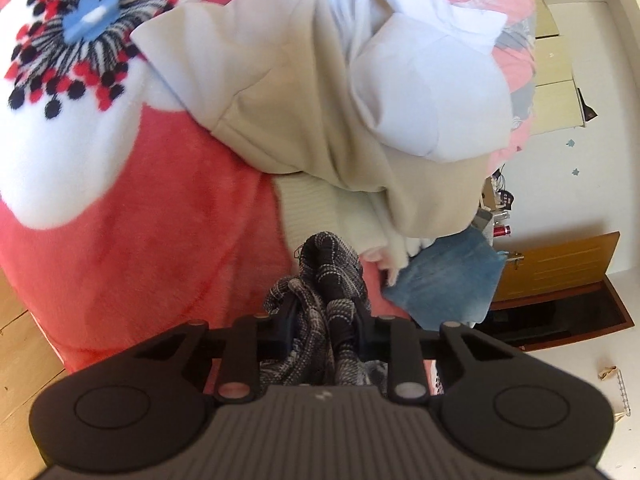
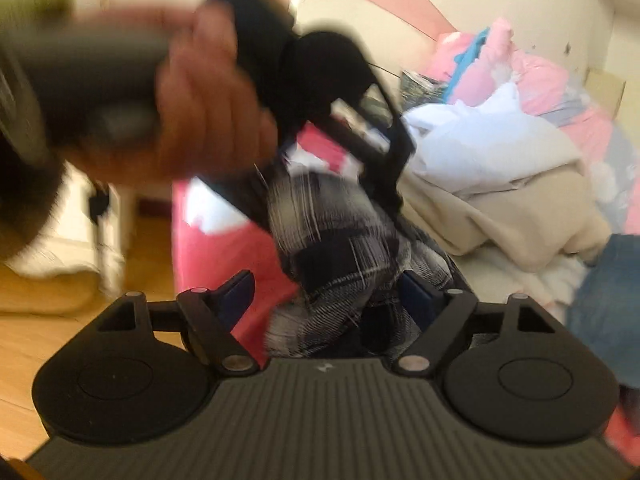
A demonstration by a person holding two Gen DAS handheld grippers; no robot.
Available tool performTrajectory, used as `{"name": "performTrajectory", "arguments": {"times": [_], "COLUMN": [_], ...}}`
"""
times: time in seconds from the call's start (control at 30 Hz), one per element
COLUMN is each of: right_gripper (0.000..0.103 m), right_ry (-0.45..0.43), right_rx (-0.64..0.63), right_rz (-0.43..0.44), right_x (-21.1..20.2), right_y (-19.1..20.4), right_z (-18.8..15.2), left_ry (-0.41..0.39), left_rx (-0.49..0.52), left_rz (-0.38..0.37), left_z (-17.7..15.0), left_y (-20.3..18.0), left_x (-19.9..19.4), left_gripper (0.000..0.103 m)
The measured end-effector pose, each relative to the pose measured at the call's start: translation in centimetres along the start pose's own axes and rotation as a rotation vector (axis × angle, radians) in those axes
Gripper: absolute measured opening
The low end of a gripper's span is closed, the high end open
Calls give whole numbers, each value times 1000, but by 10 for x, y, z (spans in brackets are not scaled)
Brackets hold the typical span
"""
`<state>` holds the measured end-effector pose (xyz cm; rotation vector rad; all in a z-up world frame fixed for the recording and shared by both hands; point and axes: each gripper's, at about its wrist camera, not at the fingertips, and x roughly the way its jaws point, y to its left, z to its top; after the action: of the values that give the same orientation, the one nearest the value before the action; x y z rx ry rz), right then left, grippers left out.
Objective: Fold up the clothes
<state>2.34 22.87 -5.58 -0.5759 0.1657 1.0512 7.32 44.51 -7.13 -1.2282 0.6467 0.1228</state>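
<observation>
The left tongs [image 1: 326, 312] are closed on a bunched black-and-white plaid garment [image 1: 320, 280], a thin woven cloth, held above the pink fleece blanket [image 1: 160, 248] on the bed. The right tongs [image 2: 324, 292] stand wide open around the same cloth without pinching it. I judge the limp bunch may slip or twist, or fall onto the heap beyond: beige sweatshirt [image 1: 280, 92], white shirt [image 1: 432, 92], blue denim [image 1: 448, 280].

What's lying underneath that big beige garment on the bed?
A white ribbed knit pokes out beneath the beige garment, resting on the pink blanket. How far it extends, or anything deeper, is covered.
</observation>
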Motion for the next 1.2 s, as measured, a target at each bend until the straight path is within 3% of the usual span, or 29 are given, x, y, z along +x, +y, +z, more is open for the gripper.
{"name": "performTrajectory", "arguments": {"times": [0.07, 0.17, 0.27, 0.47, 0.73, 0.93, 1.2], "right_gripper": [48, 29, 21, 17, 16, 15, 14], "right_ry": [6, -8, -46, -128, -222, -267, -317], "right_rx": [50, 146, 197, 292, 396, 491, 661], "right_rz": [-23, -38, -70, -150, -280, -406, -616], "right_x": [-1, -12, -28, -70, -130, -181, -264], "right_y": [-8, -25, -39, -71, -123, -168, -239], "right_z": [1, 2, 4, 1, -20, -59, -144], "left_ry": [-10, -15, -12, 9, 78, 166, 317], "left_rx": [8, 32, 65, 157, 270, 366, 503], "left_rz": [2, -16, -46, -95, -129, -135, -129], "left_z": [-4, -11, -18, -44, -105, -176, -297], "left_y": [-8, -24, -49, -108, -187, -247, -331], "left_x": [-2, -4, -5, 0, 30, 83, 184], "left_gripper": [25, 24, 23, 23, 23, 23, 23]}}
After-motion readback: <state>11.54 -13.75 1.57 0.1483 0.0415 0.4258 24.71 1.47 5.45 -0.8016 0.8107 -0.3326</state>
